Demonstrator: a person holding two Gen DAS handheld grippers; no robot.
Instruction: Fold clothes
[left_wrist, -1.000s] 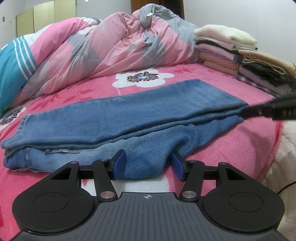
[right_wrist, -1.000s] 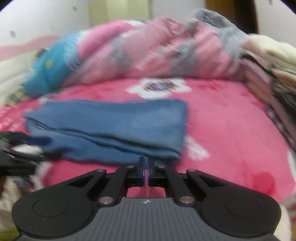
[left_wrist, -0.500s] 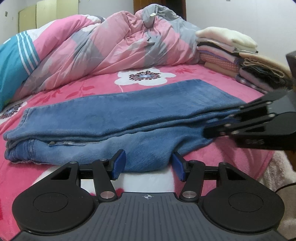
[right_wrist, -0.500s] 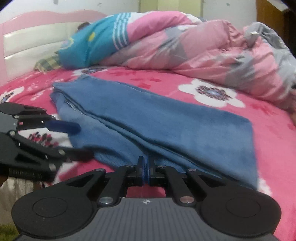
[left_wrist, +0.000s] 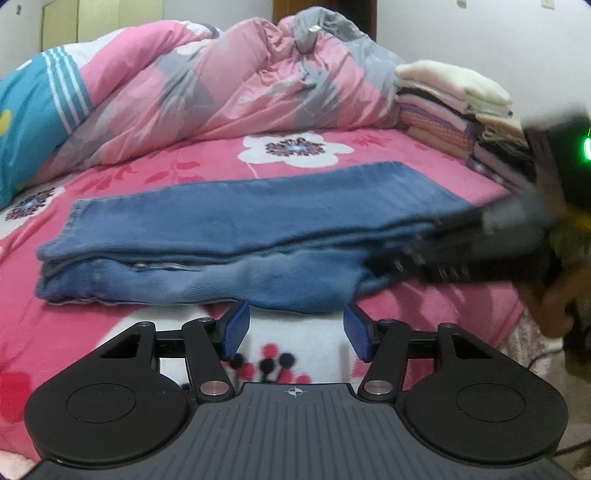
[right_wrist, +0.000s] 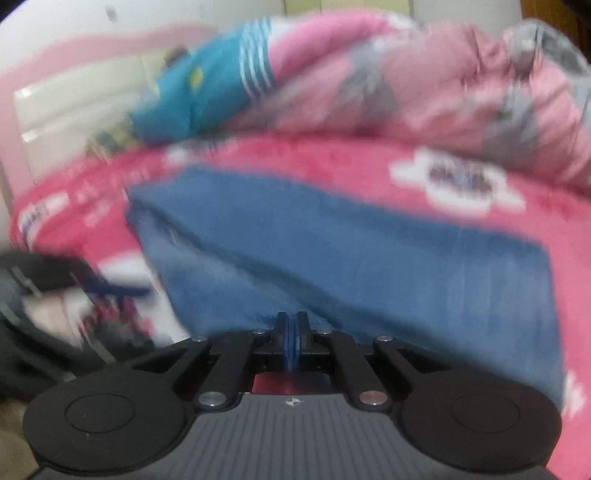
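Observation:
Blue jeans (left_wrist: 258, 221) lie folded lengthwise across the pink flowered bed (left_wrist: 424, 158). My left gripper (left_wrist: 295, 330) is open just short of their near edge, with only the sheet between its blue pads. My right gripper (right_wrist: 291, 338) is shut, its pads together at the near edge of the jeans (right_wrist: 369, 258). Blur hides whether any cloth is pinched. In the left wrist view the right gripper (left_wrist: 413, 258) is a dark blur at the jeans' right end, with a hand (left_wrist: 546, 310) behind it. The right wrist view shows the left gripper (right_wrist: 107, 288) low at the left.
A crumpled pink, grey and teal duvet (left_wrist: 221, 92) is heaped along the far side of the bed. A stack of folded clothes (left_wrist: 454, 99) stands at the far right. A pale headboard (right_wrist: 74, 110) closes the left end. The bed's edge drops off at the right.
My left gripper has drawn back, so the jeans' edge no longer lies between its pads. The right gripper has swung in along the jeans, and its view has turned toward the headboard.

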